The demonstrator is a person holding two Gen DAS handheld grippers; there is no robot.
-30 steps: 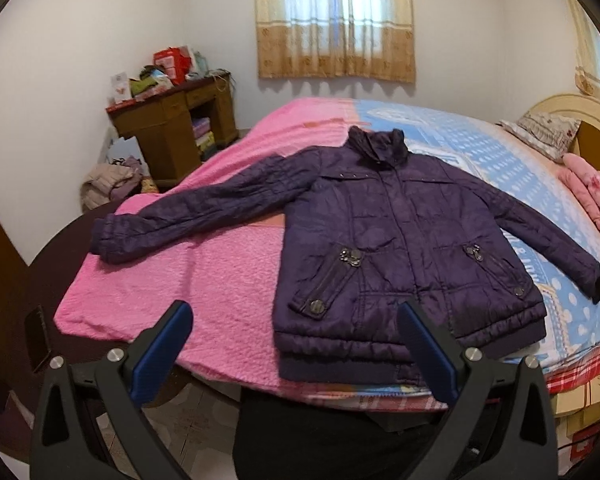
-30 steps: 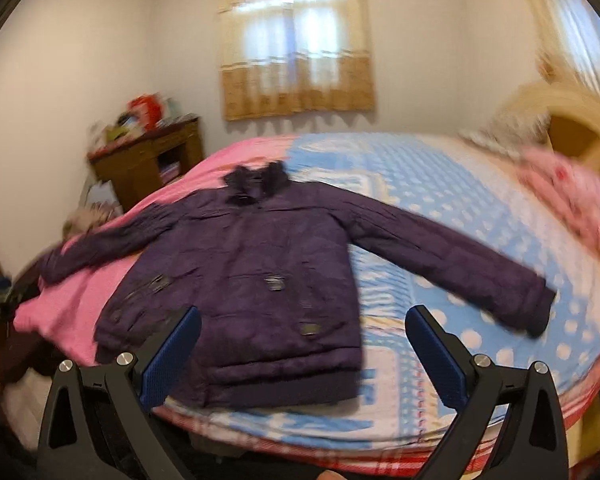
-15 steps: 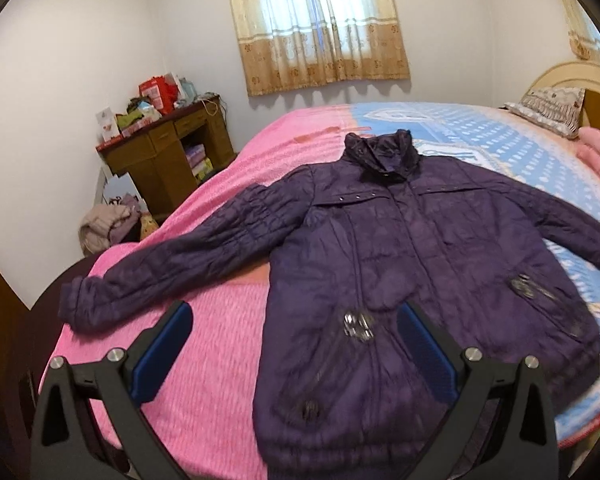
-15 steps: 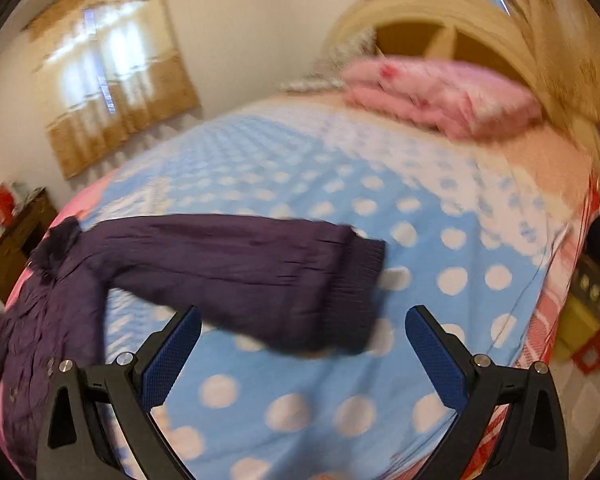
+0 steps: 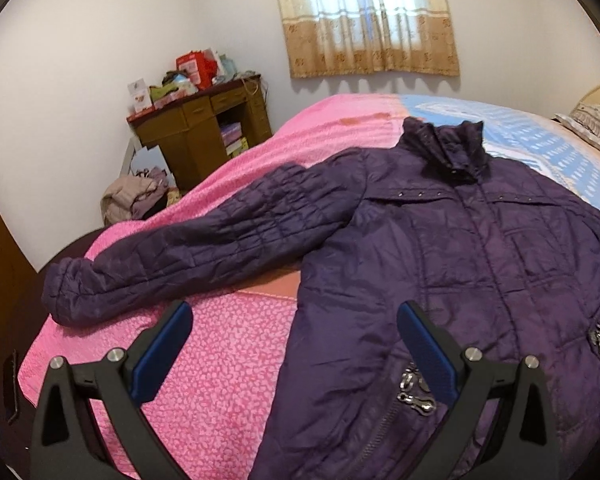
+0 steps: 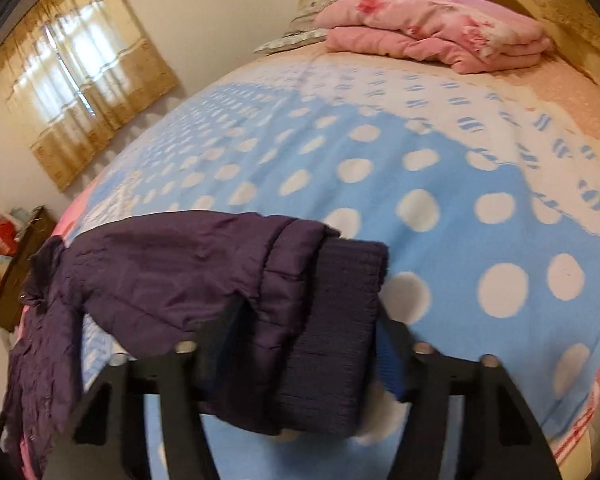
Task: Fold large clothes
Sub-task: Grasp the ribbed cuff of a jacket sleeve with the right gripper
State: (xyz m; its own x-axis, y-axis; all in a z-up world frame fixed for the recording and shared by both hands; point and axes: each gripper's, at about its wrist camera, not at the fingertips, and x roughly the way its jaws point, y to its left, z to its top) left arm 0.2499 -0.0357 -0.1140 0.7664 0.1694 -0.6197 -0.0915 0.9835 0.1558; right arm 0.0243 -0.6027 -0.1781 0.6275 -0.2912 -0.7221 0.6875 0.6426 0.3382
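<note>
I count one jacket (image 5: pixel 440 264) spread on one bed (image 5: pixel 228 360), my left gripper (image 5: pixel 296 348) gaping empty above it, my right gripper (image 6: pixel 300 344) just closing, clamping one cuff (image 6: pixel 336 320).

One purple jacket (image 5: pixel 440 264) is counted on one bed (image 5: pixel 236 360). Two grippers are present: left gripper (image 5: pixel 296 344), right gripper (image 6: pixel 308 344). One curtained window (image 5: pixel 368 16) and one wooden desk (image 5: pixel 200 128) are seen.
</note>
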